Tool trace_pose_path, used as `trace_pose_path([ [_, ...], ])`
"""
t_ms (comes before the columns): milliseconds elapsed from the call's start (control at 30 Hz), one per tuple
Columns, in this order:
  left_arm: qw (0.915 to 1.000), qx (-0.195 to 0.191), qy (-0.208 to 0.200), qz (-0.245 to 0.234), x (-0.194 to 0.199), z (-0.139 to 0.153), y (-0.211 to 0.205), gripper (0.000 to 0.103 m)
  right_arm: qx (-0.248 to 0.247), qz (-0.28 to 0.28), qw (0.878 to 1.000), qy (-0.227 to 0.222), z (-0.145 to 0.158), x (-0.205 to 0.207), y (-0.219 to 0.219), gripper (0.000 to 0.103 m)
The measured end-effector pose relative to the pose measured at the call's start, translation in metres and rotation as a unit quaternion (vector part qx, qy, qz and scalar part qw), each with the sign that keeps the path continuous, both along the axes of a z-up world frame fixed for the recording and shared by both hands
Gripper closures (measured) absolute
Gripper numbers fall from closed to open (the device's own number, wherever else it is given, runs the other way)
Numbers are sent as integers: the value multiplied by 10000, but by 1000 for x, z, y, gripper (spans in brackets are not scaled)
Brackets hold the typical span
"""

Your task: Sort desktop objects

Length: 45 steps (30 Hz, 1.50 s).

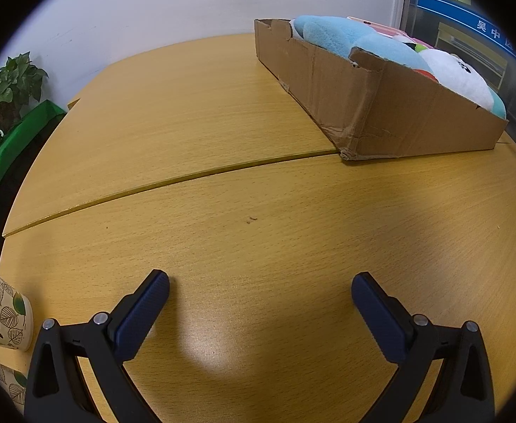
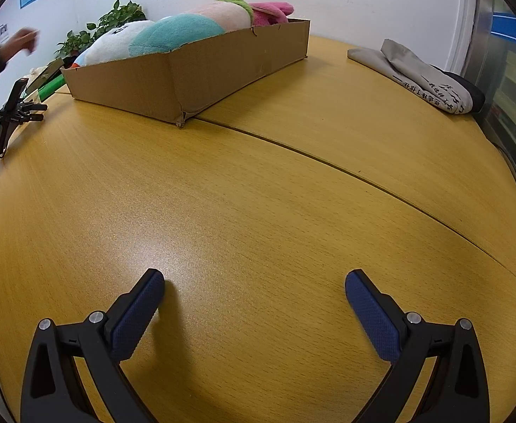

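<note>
Left wrist: left gripper (image 1: 259, 282) spread, empty; cardboard box (image 1: 381, 105) apparently well beyond, rightward.

The paper cup (image 1: 6, 317) is cut off at the left edge; the raised hand (image 2: 22, 44) is blurred.

We hold the left gripper (image 1: 260, 283) low over the tabletop (image 1: 258, 211), fingers (image 1: 141, 313) spread wide, nothing between them. The right gripper (image 2: 254, 282) is posed likewise, its fingers (image 2: 372, 312) wide apart and empty.

potted plant (image 1: 7, 84), leaf-print cup (image 1: 6, 315), grey bag (image 2: 423, 77), phone stand (image 2: 13, 112)
</note>
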<state>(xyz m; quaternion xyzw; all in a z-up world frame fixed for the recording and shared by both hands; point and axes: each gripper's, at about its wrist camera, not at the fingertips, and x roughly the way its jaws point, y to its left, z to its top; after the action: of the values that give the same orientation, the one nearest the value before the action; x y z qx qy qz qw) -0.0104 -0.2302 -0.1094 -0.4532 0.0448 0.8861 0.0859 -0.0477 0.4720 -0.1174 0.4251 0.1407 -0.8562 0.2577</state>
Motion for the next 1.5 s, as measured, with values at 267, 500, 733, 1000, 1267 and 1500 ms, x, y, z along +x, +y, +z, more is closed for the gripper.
trace_pose_path([
  [267, 10000, -1, -3, 1, 1, 0, 1, 0, 3, -2, 10000, 0, 0, 1, 0, 0],
  [500, 10000, -4, -5, 5, 3, 0, 2, 0, 2, 2, 10000, -7, 0, 1, 1, 0],
  [733, 10000, -6, -5, 4, 5, 1, 3, 0, -1, 2, 10000, -12, 0, 1, 1, 0],
  [1000, 10000, -7, -4, 2, 10, 2, 4, 0, -3, 4, 10000, -19, 0, 2, -1, 0],
  [1267, 10000, -10, -5, 7, 16, 3, 9, 0, -7, 4, 10000, -21, 0, 0, 0, 0],
  [1500, 10000, -8, -5, 7, 20, 5, 11, 0, -8, 1, 10000, -21, 0, 0, 0, 0],
])
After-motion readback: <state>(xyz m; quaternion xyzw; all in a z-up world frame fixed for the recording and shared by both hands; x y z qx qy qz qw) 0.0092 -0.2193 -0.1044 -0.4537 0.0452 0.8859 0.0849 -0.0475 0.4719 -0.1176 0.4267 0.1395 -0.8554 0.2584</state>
